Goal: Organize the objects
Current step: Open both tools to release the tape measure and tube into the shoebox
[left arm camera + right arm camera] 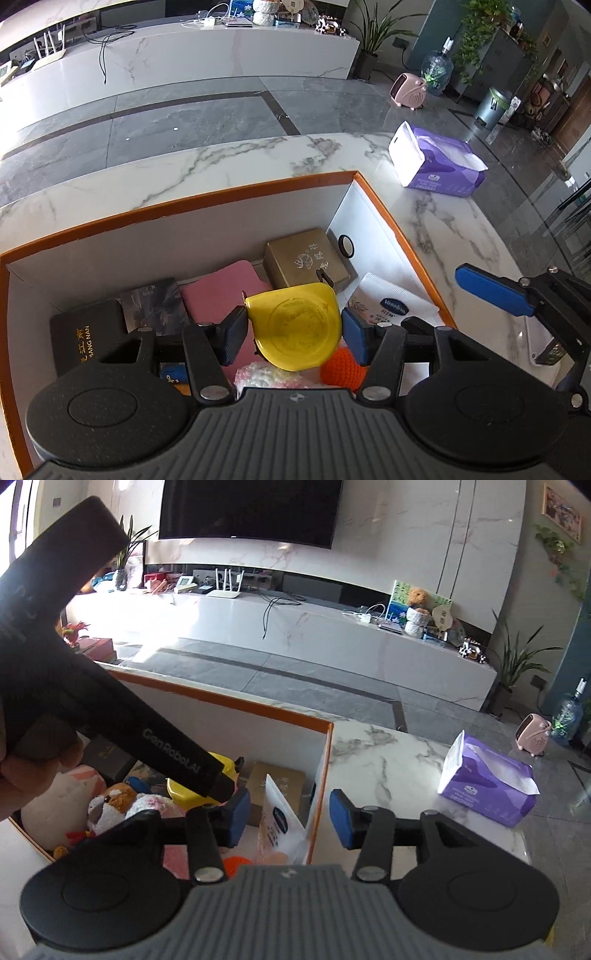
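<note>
My left gripper [293,328] is shut on a yellow tape measure [295,325] and holds it just above the contents of an orange-rimmed white box [236,195]. The same tape measure [184,794] shows in the right wrist view, behind the left gripper's black handle. My right gripper [290,821] stands open over the box's right wall [321,771]. A white Vaseline sachet [280,823] leans upright inside that wall and appears between the pads, which do not press on it. In the left wrist view one blue finger [491,293] of the right gripper shows beside the box.
The box holds a gold carton [306,258], a pink pad [221,291], a black case [86,339], an orange knitted ball [343,369] and plush toys [110,805]. A purple tissue pack [436,162] lies on the marble table [221,162]. A hand [33,771] grips the left handle.
</note>
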Motion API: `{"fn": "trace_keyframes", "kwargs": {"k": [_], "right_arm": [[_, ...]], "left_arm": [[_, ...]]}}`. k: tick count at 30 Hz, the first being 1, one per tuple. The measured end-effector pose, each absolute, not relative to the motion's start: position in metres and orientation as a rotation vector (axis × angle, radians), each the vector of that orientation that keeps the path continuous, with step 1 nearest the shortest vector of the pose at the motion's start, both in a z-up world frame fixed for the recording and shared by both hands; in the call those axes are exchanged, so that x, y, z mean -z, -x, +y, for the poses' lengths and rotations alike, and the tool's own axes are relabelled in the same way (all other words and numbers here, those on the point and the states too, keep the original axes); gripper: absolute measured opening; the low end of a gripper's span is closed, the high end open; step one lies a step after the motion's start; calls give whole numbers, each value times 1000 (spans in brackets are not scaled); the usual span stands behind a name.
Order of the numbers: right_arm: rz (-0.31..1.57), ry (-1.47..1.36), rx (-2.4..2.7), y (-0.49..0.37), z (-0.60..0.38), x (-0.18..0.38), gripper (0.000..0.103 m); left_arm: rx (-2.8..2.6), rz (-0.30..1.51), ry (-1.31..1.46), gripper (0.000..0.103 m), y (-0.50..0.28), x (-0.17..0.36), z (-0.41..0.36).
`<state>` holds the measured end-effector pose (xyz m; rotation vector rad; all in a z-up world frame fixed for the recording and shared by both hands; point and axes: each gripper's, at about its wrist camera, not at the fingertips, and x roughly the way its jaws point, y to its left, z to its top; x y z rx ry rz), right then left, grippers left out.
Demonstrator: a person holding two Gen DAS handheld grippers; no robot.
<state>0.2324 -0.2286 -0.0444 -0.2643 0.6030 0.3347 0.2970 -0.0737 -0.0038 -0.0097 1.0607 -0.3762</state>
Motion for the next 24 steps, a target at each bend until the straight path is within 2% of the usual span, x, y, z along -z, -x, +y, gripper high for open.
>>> {"fn": "trace_keyframes", "kwargs": {"k": [3, 22, 24], "right_arm": [[595, 265, -299, -230, -232, 52, 59], [645, 208, -293, -239, -243, 68, 59], [646, 209, -296, -238, -243, 68, 59]], "left_arm": [[358, 1085, -22, 64, -297, 11, -80], [330, 1181, -68, 66, -304, 42, -90], [329, 1172, -65, 74, -302, 40, -89]]}}
